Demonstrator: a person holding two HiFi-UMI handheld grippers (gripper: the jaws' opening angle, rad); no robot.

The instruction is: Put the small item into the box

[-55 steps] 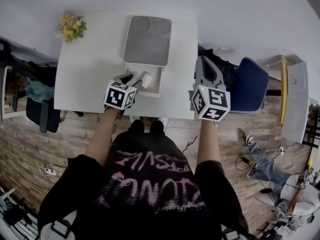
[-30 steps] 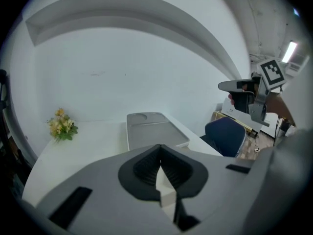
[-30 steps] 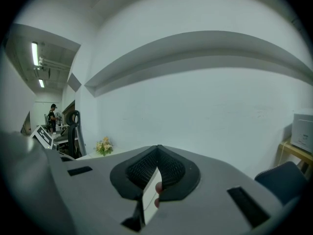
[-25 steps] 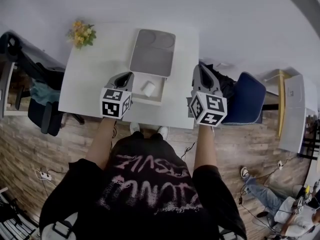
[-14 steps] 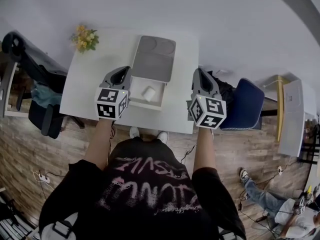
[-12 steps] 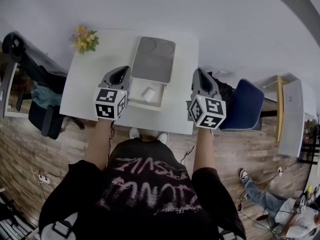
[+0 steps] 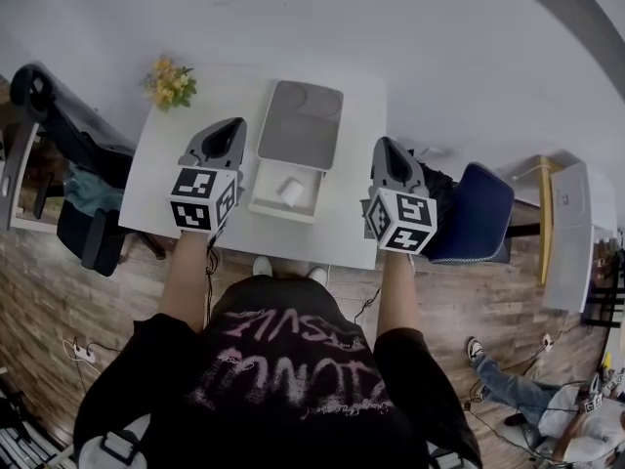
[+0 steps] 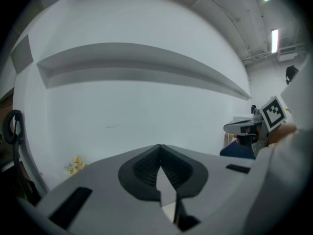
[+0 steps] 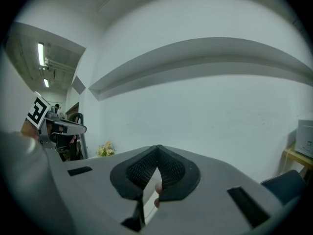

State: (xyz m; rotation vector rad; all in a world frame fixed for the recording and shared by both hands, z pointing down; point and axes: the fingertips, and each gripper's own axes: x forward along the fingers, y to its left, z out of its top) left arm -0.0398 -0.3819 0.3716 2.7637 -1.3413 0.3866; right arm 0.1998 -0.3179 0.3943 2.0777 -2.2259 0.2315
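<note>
Left gripper (image 7: 232,129): jaws pressed together, nothing between. Right gripper (image 7: 383,148): jaws likewise closed, empty; pinkish shape in slot behind them, unidentifiable. Between both grippers, nearer left: open white rectangular box (image 7: 278,211) on white table (image 7: 156,154), small white cylindrical item (image 7: 291,191) inside. Beyond: grey lid (image 7: 301,125) laid open. Gripper views face bare wall; box outside them.
</note>
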